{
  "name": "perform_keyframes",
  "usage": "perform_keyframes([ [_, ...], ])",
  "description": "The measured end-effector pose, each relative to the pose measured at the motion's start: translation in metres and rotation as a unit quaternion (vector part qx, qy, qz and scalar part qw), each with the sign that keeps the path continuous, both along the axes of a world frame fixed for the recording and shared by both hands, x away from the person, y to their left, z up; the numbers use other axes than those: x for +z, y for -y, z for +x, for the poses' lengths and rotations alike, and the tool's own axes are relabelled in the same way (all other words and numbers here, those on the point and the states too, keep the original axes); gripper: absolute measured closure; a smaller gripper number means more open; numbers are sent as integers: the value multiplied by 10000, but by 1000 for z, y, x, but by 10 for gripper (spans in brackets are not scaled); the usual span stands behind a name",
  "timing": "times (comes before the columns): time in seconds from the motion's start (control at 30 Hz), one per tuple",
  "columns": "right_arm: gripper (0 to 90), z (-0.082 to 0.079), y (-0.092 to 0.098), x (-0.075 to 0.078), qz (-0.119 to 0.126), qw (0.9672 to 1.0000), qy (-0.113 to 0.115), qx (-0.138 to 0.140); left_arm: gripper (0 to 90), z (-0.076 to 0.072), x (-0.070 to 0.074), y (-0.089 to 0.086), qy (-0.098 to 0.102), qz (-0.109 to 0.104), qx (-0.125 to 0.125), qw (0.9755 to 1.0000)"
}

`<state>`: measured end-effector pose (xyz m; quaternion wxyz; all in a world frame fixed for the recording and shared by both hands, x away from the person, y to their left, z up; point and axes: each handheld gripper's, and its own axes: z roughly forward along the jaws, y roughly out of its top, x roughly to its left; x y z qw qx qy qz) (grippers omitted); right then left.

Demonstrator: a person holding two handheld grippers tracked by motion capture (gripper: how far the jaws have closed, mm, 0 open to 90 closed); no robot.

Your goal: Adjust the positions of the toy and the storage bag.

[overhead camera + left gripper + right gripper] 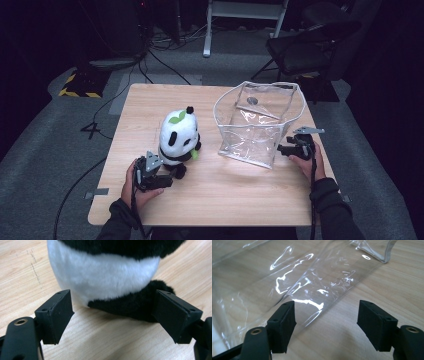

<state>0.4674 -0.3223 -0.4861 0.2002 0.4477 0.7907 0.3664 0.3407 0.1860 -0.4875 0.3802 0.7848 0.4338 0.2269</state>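
Both tools gape wide, empty. The left tool faces the panda, soft and light: grip its body. The right tool nears the flimsy, slippery bag.

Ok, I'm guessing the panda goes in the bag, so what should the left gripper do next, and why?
Probably ease the left gripper forward and close: its jaws stand open, just short of the panda plush, which sits beside the clear plastic bag.

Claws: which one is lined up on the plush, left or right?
The left claw: its open jaws face the panda plush at its base. The right claw, also open, faces the clear plastic bag instead.
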Motion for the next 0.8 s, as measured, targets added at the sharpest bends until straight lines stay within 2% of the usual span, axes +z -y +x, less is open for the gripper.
perform_keyframes([
  [0.03,305,-4,-1,1,-83,10000,28,47,161,0,1,0,11,23,-13,10000],
  [0.1,318,-10,-1,4,-25,9999,57,153,160,0,2,1,32,-24,-42,10000],
  [0.13,320,-17,-3,5,-80,9997,107,201,160,0,3,1,37,-39,-54,10000],
  [0.17,320,-17,-3,5,-80,9997,107,201,160,0,3,2,39,-17,-30,10000],
  [0.3,284,-37,-6,5,-126,9985,148,508,161,-1,2,4,45,86,-61,9999],
  [0.4,307,-55,-12,11,80,9968,275,742,161,-1,2,4,31,92,-88,9999],
  [0.5,304,-61,-17,10,56,9969,313,714,161,-2,2,5,42,108,-80,9999],
  [0.53,267,-66,-21,7,107,9966,267,776,161,-3,2,5,51,102,-73,9999],
  [0.57,267,-66,-21,7,107,9966,267,776,161,-3,2,5,57,102,-82,9999],
  [0.7,256,-78,-28,7,55,9957,285,876,162,-3,1,5,51,125,-109,9998],
  [0.73,242,-84,-33,8,-32,9952,343,919,162,-3,1,5,47,122,-111,9999],
  [0.8,243,-86,-36,8,-75,9957,356,851,162,-3,1,5,45,117,-107,9999],
])
